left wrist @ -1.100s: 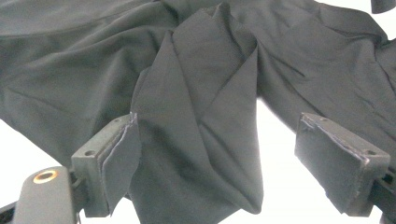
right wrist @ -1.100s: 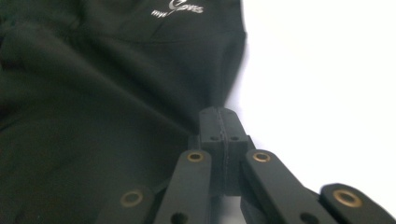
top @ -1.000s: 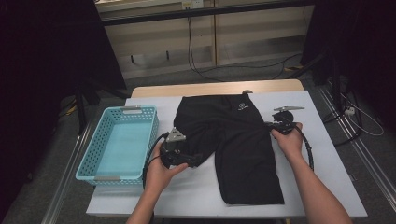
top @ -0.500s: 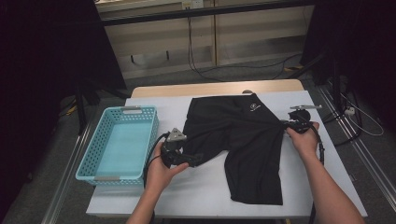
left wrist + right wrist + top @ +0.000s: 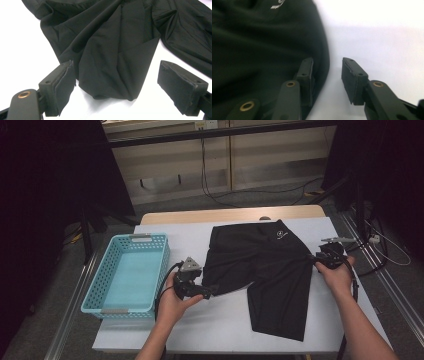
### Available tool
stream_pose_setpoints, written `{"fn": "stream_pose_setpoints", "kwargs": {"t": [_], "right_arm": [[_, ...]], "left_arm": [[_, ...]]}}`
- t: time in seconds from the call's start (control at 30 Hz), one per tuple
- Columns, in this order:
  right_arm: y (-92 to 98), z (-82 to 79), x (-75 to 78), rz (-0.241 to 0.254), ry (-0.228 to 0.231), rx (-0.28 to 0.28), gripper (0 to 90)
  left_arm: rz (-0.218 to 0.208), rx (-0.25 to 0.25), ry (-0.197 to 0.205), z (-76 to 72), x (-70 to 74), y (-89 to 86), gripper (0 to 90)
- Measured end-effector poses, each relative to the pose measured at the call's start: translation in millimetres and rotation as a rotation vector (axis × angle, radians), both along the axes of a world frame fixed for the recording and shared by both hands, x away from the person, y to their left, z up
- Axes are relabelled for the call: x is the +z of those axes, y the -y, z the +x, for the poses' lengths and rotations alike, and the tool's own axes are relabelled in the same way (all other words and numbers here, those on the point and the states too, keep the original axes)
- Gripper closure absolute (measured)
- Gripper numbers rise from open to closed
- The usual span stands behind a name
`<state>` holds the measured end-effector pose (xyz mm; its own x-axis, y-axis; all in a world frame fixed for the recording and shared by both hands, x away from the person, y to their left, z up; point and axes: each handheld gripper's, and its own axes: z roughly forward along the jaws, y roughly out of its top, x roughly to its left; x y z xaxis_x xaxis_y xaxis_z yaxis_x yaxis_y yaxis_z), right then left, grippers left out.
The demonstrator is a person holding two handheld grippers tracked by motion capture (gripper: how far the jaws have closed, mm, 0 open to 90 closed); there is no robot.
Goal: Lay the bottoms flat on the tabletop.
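A pair of black shorts lies spread flat on the white table, its waistband with a small white logo toward the far side. My left gripper rests at the left leg's hem with its jaws wide open. In the left gripper view a folded corner of the shorts lies between the left gripper's pads without touching them. My right gripper sits at the shorts' right edge. Its jaws have just been opening, and in the right gripper view the hem of the shorts lies loose beside one pad of the right gripper.
A turquoise mesh basket stands on the left end of the table with nothing in it. Cables trail from both grippers. Dark metal stands and floor rails flank the table on both sides.
The right hand drew the shorts' right edge outward to the right, spreading the cloth wider, then its jaws parted. The left hand and its gripper have stayed put.
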<state>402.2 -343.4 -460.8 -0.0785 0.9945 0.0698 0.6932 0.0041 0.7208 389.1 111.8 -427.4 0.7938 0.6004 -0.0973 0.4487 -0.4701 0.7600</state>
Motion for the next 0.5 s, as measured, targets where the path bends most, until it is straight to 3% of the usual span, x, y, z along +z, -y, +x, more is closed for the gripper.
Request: {"fn": "stream_pose_setpoints", "kwargs": {"t": [0.17,0.27,0.37,0.43,0.47,0.5], "right_arm": [[-7.5,-31.8,2.8,-0.004,-0.024,0.052,57.0],[-15.5,-52.6,3.8,0.041,-0.031,0.093,60.9],[-26.3,-70.9,5.1,0.030,-0.042,0.135,68.4],[-34.5,-81.7,6.1,0.084,-0.067,0.178,71.2],[-39.8,-87.2,6.2,0.083,-0.069,0.192,71.6],[-45.0,-92.6,5.9,0.050,-0.060,0.198,72.3]], "left_arm": [[0.006,-0.018,0.003,-0.4,0.5,3.4,15.1],[0.001,-0.022,0.008,-0.8,2.1,5.3,15.1],[0.001,-0.032,0.016,-2.0,4.3,8.2,15.1],[0.001,-0.038,0.017,-2.3,4.8,9.6,15.0],[0.002,-0.039,0.023,-2.0,5.0,10.2,15.1],[0.002,-0.037,0.020,-2.3,5.0,11.0,15.0]]}}
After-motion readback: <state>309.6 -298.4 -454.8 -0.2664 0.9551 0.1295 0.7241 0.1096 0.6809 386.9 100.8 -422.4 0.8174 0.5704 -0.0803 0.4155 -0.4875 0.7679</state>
